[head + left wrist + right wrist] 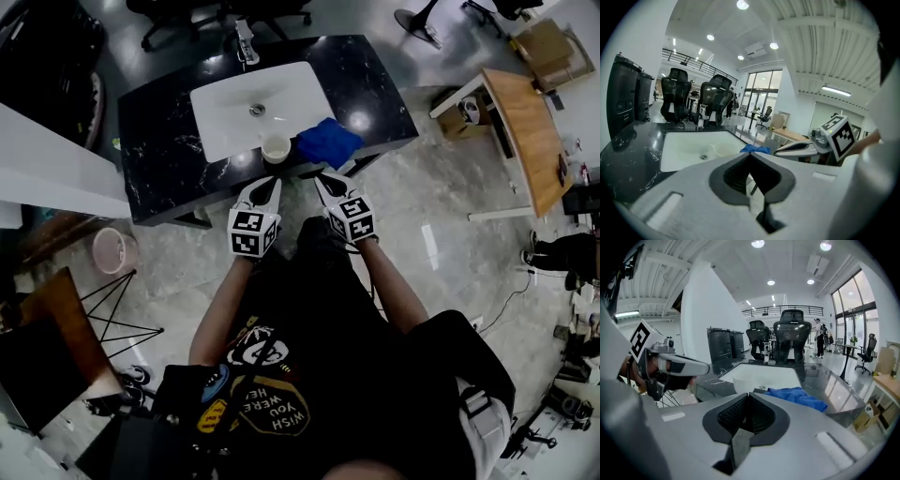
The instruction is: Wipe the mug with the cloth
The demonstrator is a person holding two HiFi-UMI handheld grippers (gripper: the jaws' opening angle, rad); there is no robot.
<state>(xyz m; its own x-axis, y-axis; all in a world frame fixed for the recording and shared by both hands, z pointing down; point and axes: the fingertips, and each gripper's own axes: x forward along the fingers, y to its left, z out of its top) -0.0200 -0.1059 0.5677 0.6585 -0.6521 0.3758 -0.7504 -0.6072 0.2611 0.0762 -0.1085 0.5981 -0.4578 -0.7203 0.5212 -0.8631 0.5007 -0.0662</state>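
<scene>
A cream mug [275, 147] stands on the black marble counter [159, 141] at the front edge of the white sink [234, 103]. A crumpled blue cloth [328, 141] lies just right of it. My left gripper [270, 182] is shut and empty, short of the counter's near edge and pointing at the mug. My right gripper [323, 178] is shut and empty too, pointing toward the cloth. In the right gripper view the mug [743, 382] and cloth [797, 397] show just beyond the closed jaw tips [748, 393]. The left gripper view has the cloth [754, 149] past its tips [750, 154].
A faucet [246, 42] stands at the sink's far side. Office chairs [790, 336] sit beyond the counter, and black bins [626, 96] stand at its left end. A wooden table [530, 131] is off to the right, a pink bucket [111, 251] on the floor at left.
</scene>
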